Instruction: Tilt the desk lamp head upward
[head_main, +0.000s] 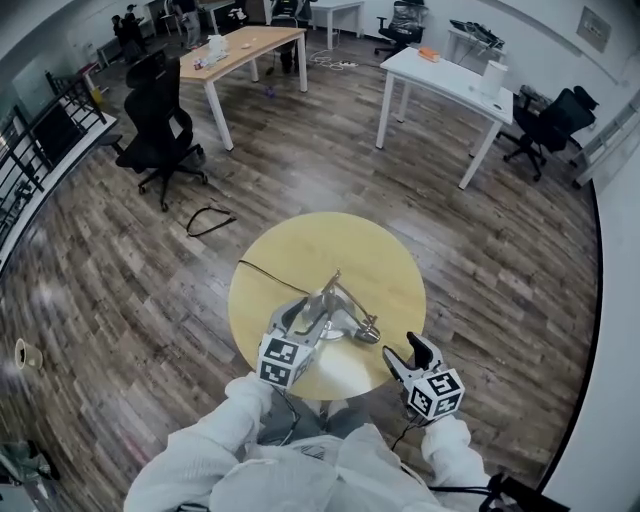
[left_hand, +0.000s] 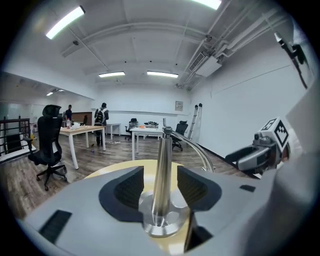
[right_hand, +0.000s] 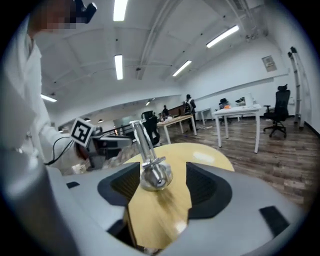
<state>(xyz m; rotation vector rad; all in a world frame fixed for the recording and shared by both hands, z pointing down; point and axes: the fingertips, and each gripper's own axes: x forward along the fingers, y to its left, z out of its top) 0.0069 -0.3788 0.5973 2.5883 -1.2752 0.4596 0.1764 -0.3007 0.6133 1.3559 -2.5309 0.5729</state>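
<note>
Table: I see a round pale-wood table (head_main: 330, 245) below the headset, on a dark plank floor.
Desk lamp: the metal desk lamp (head_main: 335, 310) stands towards the table's near edge, a little left of its middle.
Lamp parts: its round base (left_hand: 160, 222) sits flat on the wood, an upright post (left_hand: 162, 170) rises from it, and a curved arm (left_hand: 197, 147) bends off to the right. The lamp head (right_hand: 156, 175) hangs low over the table top.
Cable: a thin dark cable (head_main: 268, 276) runs from the lamp towards the table's left edge.
Left gripper: my left gripper (head_main: 292, 322) is at the near-left edge, with its jaws apart. In its own view the post stands between the two pads (left_hand: 129, 187), and I see a narrow gap on each side, so nothing is clamped.
Right gripper: my right gripper (head_main: 413, 348) is at the near-right edge, just right of the lamp, its jaws wide apart and holding nothing.
Head versus right gripper: the lamp head sits centred in the mouth of the right jaws, and neither finger (right_hand: 202, 187) touches it.
Grippers to each other: they flank the lamp from the near side, each showing in the other's view, with the lamp between them.
Room: a black office chair (head_main: 160, 120) and white desks (head_main: 445, 85) stand well beyond the table's far edge.
</note>
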